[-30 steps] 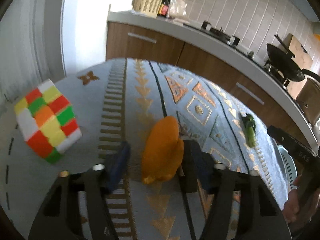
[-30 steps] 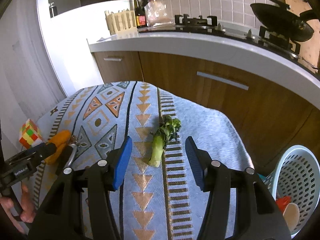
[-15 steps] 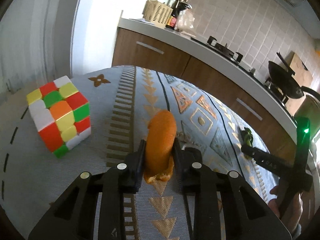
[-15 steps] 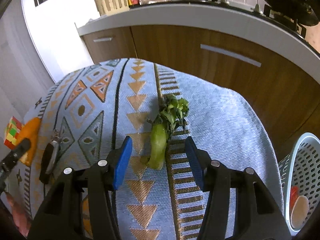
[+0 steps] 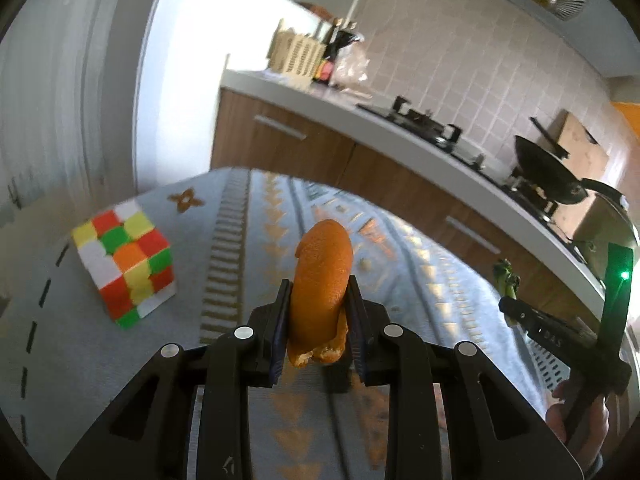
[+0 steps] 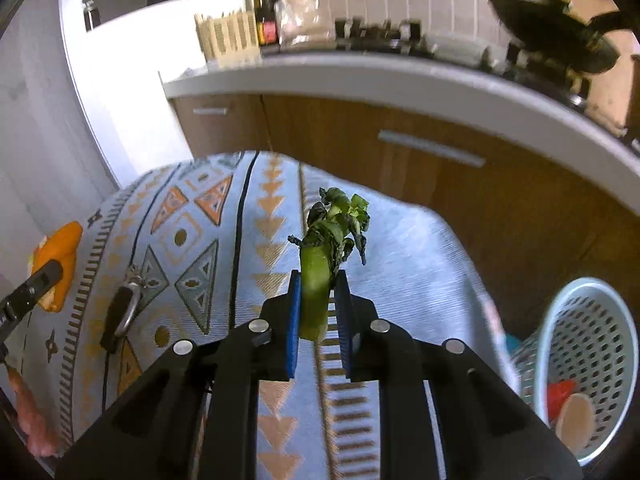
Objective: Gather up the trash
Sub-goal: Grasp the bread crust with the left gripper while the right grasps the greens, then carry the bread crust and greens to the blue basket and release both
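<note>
Orange peel (image 5: 322, 280) pinched in left gripper (image 5: 318, 312) — greens (image 6: 320, 268) in right gripper (image 6: 318, 312)

A table (image 6: 420, 240) covered by a pale blue cloth (image 5: 248, 216) with orange and black geometric bands carries the items. A multicoloured puzzle cube (image 5: 126, 268) stands on the cloth near its left edge. A dark key fob with a metal ring (image 6: 122, 310) lies flat toward the middle of the left half. Whether the orange peel and the green stalk touch the cloth cannot be told.
</note>
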{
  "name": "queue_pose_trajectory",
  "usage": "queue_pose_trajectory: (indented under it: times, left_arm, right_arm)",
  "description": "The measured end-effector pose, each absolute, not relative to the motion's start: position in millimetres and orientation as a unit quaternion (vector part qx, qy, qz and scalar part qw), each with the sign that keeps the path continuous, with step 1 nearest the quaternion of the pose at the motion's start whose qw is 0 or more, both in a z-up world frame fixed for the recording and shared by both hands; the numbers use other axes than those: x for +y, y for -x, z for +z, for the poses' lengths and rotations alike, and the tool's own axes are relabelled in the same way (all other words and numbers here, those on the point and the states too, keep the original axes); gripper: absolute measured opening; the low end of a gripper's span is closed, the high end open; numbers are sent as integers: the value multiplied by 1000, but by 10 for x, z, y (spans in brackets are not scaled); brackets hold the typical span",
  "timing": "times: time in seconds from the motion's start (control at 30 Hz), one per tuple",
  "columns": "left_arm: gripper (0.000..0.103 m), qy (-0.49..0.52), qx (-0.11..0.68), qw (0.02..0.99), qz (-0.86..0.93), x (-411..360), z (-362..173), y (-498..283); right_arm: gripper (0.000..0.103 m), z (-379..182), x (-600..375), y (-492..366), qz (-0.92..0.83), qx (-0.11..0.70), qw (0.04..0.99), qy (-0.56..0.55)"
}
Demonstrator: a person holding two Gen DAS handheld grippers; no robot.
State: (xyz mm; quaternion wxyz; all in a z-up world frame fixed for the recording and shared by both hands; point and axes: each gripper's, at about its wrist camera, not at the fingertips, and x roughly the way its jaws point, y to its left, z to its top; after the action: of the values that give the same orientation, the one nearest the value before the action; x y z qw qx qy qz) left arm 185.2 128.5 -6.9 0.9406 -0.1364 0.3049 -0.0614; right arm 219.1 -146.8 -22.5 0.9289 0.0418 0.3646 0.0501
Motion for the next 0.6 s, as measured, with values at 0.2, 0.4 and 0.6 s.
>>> queue_pose_trajectory:
  times: [0.2, 0.4, 0.6]
  left_arm:
    - [24, 113, 284, 946, -106, 846, 226, -1699]
    - [24, 92, 281, 943, -153, 305, 318, -1608]
    - [24, 79, 288, 932, -205, -230, 311, -1544]
  right_arm:
    - [14, -16, -1778, -1863, 49, 346, 935, -64]
    - [14, 104, -2198, -1501, 22, 332, 939, -88]
    - [14, 158, -2659, -1189, -34, 315, 944, -91]
